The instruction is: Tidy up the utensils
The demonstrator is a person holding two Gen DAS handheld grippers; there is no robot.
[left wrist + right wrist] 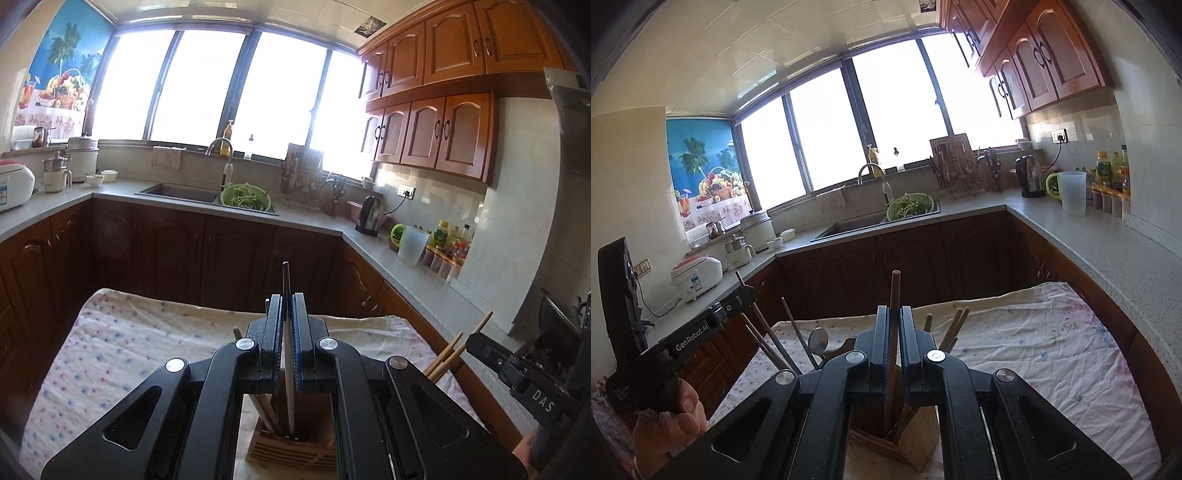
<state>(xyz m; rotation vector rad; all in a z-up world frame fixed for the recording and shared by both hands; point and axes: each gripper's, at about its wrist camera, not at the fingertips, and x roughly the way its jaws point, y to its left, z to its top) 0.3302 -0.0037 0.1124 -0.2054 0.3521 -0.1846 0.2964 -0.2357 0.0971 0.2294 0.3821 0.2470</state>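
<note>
Now: chopsticks [955, 328], spoon [817, 340] crowd holder [916, 439] | cloth [1034, 354] beneath

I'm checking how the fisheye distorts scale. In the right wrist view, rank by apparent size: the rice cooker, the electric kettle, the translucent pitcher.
1. rice cooker
2. translucent pitcher
3. electric kettle

The pitcher and kettle look close in size, and the cooker is nearer the camera, so none of this shows true size.

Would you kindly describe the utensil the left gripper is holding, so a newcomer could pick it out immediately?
Start at the dotted cloth over the table, then find the wooden utensil holder standing on it. The left gripper is shut on one pale chopstick standing upright in that holder. Unlike the brown wooden sticks leaning beside it, this one is whitish with a darker tip.
</note>
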